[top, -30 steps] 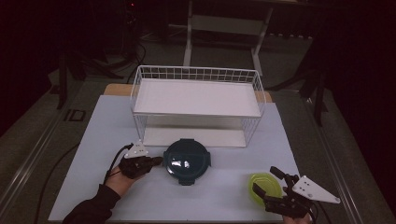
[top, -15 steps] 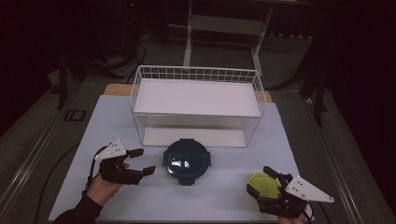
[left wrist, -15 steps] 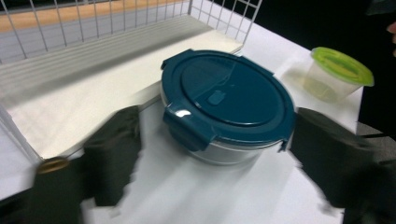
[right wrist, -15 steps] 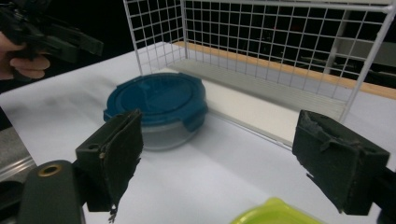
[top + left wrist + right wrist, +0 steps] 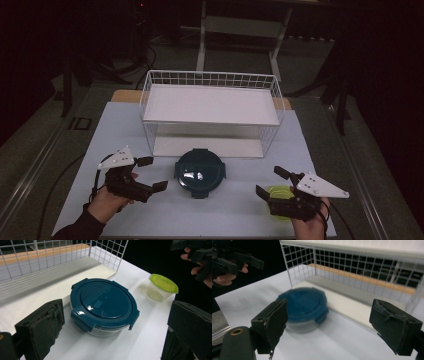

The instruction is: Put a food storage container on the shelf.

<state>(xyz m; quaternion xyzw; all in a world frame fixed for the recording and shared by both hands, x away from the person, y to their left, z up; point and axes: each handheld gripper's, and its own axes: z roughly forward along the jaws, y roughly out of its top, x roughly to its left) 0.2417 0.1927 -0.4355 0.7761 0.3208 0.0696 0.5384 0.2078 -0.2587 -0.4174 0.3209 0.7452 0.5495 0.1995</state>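
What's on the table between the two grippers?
In the high view, the blue-lidded container sits between the left gripper and the right gripper. Bare table lies on either side of it.

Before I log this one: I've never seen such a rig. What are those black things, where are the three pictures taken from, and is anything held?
A person holds a hand tool with two black jaws in each hand. The high view looks down on the table; the other two come from cameras riding on each tool. The left gripper has just been opening, with nothing between its jaws. The right gripper is open and empty too, just above a small tub with a green lid. A round blue-lidded container sits between them, in front of a white wire rack.
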